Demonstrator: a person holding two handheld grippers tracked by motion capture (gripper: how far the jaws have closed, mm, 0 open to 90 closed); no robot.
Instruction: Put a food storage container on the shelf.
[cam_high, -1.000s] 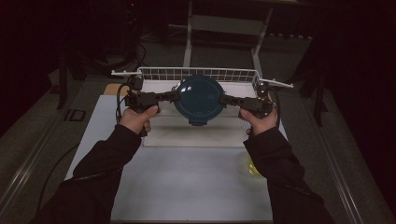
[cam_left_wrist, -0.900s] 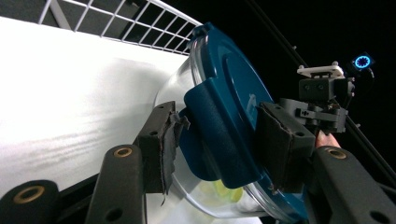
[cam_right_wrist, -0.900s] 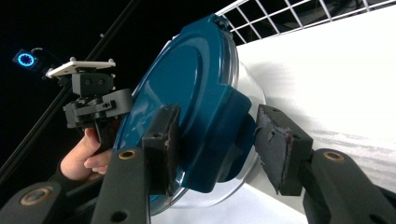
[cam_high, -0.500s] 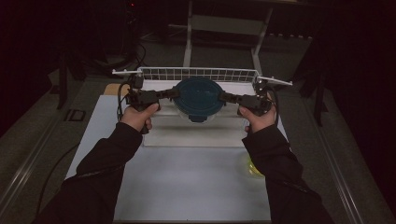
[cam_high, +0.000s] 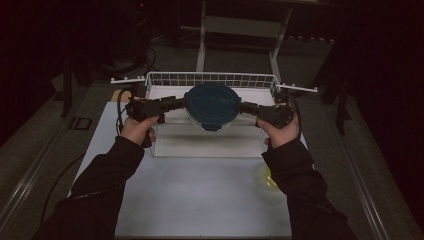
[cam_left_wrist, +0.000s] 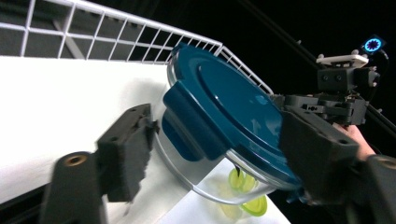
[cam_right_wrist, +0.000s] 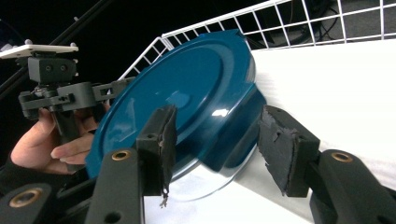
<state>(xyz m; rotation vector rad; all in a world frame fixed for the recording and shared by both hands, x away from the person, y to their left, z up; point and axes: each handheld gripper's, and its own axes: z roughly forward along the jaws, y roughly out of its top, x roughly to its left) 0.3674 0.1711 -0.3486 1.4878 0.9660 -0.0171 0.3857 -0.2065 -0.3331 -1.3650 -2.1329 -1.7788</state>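
Note:
A round clear container with a dark blue clip-on lid (cam_high: 212, 104) hangs above the white board (cam_high: 200, 145), in front of the wire rack. My left gripper (cam_high: 180, 103) holds its left rim, one jaw over the lid and one against the bowl. The left gripper view shows that gripper (cam_left_wrist: 219, 133) astride a lid clip (cam_left_wrist: 196, 123). My right gripper (cam_high: 243, 107) clamps the opposite rim the same way. In the right gripper view that gripper (cam_right_wrist: 219, 126) spans the lid (cam_right_wrist: 187, 88). The container looks empty.
A white wire rack (cam_high: 210, 79) runs along the far edge of the board. A small yellow-green item (cam_high: 270, 178) lies on the white table (cam_high: 200, 200) by the right forearm. It shows through the glass (cam_left_wrist: 243, 182) in the left gripper view. Dark floor surrounds the table.
Both grippers and the container between them have edged slightly away, toward the rack. The grip on it is the same.

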